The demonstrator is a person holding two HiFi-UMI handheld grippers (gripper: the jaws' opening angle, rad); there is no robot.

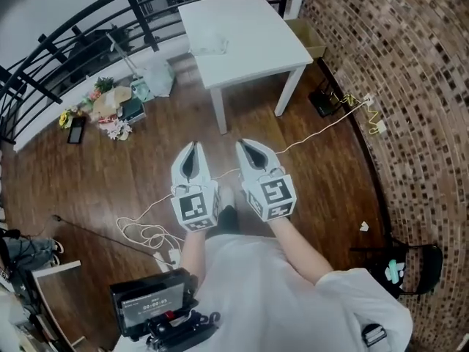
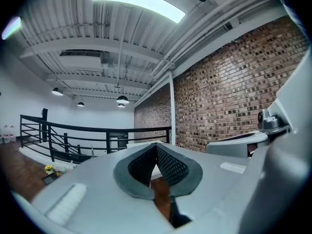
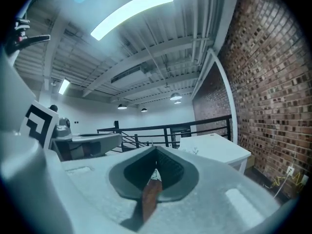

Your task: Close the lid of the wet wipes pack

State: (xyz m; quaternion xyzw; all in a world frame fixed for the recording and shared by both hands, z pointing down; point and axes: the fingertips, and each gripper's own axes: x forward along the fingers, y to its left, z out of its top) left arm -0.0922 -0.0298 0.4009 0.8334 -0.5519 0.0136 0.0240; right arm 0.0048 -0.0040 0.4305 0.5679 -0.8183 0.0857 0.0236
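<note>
Glossy wood floor [image 1: 132,189], square white table [image 1: 253,24], left gripper [image 1: 194,146], right gripper [image 1: 241,144] both closed.

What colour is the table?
The table is white; the head view shows it best.

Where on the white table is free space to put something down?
The white table is mostly bare from the wet wipes pack at its left edge across to the brick wall side. Crowded: floor left of it, bags and flowers.
</note>
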